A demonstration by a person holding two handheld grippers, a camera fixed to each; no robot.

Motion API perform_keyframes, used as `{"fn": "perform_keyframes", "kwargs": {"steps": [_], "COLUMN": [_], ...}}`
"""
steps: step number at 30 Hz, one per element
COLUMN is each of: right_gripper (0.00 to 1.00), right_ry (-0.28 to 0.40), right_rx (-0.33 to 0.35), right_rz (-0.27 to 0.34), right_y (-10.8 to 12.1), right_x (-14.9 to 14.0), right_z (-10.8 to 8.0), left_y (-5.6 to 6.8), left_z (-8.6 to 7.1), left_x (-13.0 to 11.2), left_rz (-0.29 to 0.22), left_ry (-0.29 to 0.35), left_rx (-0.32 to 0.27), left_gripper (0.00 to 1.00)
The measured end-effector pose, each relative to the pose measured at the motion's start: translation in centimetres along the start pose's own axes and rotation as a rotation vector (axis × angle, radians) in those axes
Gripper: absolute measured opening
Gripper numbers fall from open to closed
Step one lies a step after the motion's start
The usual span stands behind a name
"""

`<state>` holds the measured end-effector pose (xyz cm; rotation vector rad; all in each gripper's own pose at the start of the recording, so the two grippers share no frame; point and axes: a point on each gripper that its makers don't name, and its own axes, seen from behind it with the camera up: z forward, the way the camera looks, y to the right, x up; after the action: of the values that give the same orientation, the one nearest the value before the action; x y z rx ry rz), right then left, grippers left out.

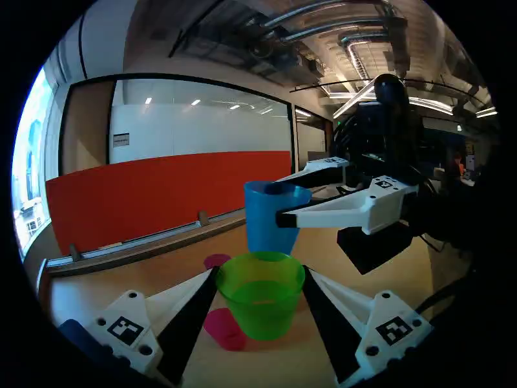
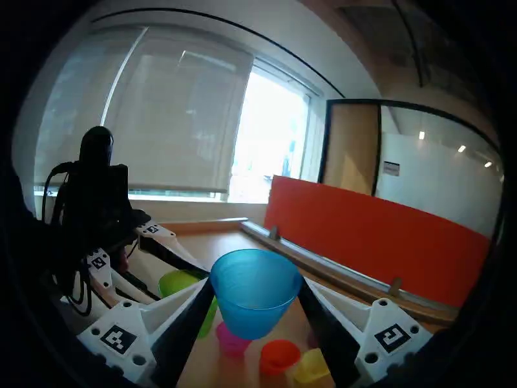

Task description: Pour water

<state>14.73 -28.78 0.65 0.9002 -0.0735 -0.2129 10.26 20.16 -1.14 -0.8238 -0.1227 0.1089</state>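
One blue cup (image 2: 253, 297) above the table, clamped at its sides between both fingers of the right gripper (image 2: 255, 284); mouth up, long axis close to vertical, no lean toward a pour. Inside, plain blue wall down to the bottom; water not to be made out. Close beside it and lower, one green cup (image 1: 262, 304), likewise upright and mouth up, pinched between both fingers of the left gripper (image 1: 258, 275). A darker green band across its lower half: liquid or mere tint, impossible to tell. Seen from the left gripper view, blue cup behind and over the green rim. Underneath, on the wooden table (image 1: 323, 249), four small cups counted: two pink, the near pink cup (image 1: 226, 328) and the far pink cup (image 1: 217, 260), plus one orange cup (image 2: 279, 355) and one yellow cup (image 2: 311, 368) side by side under the blue one. Contents of these too small to judge. Along the table's far edge, one orange partition (image 1: 161, 194); past it, a bright window (image 2: 268, 136) with a lowered blind (image 2: 174, 116).
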Motion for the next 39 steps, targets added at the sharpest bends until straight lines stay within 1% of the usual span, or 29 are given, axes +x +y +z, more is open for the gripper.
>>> {"fn": "perform_keyframes", "kwargs": {"steps": [2, 6, 11, 17, 24, 28, 32, 39], "right_gripper": [0.93, 0.93, 0.93, 0.93, 0.93, 0.93, 0.93, 0.93], "right_ry": [0.005, 0.007, -0.001, -0.053, -0.119, -0.162, -0.206, -0.29], "right_rx": [-0.003, -0.014, -0.023, -0.031, -0.014, 0.005, 0.021, 0.054], "right_rz": [0.013, 0.021, 0.036, 0.031, 0.024, 0.034, 0.039, 0.042], "right_y": [0.0, 0.0, 0.4, 1.1, 1.3, 1.2, 1.1, 0.9], "right_x": [-0.1, -0.2, -0.9, -3.2, -5.9, -7.7, -9.5, -12.7], "right_z": [0.0, -0.2, -0.7, -1.5, -2.5, -2.9, -3.3, -3.9], "left_y": [-0.1, -0.3, -0.7, -1.4, -1.6, -1.5, -1.1, 0.3], "left_z": [-0.1, -0.3, -0.5, -0.9, -1.1, -1.0, -0.7, -0.2], "left_x": [0.0, 0.0, -0.2, -1.3, -3.3, -4.6, -6.2, -9.0], "left_rz": [-0.001, -0.001, -0.024, -0.032, -0.027, -0.022, -0.015, -0.009], "left_ry": [0.0, 0.002, 0.002, -0.014, -0.058, -0.086, -0.119, -0.19], "left_rx": [0.002, 0.009, 0.016, 0.029, 0.035, 0.034, 0.028, -0.002], "left_gripper": [0.89, 0.9, 0.9, 0.9, 0.9, 0.89, 0.9, 0.9]}}
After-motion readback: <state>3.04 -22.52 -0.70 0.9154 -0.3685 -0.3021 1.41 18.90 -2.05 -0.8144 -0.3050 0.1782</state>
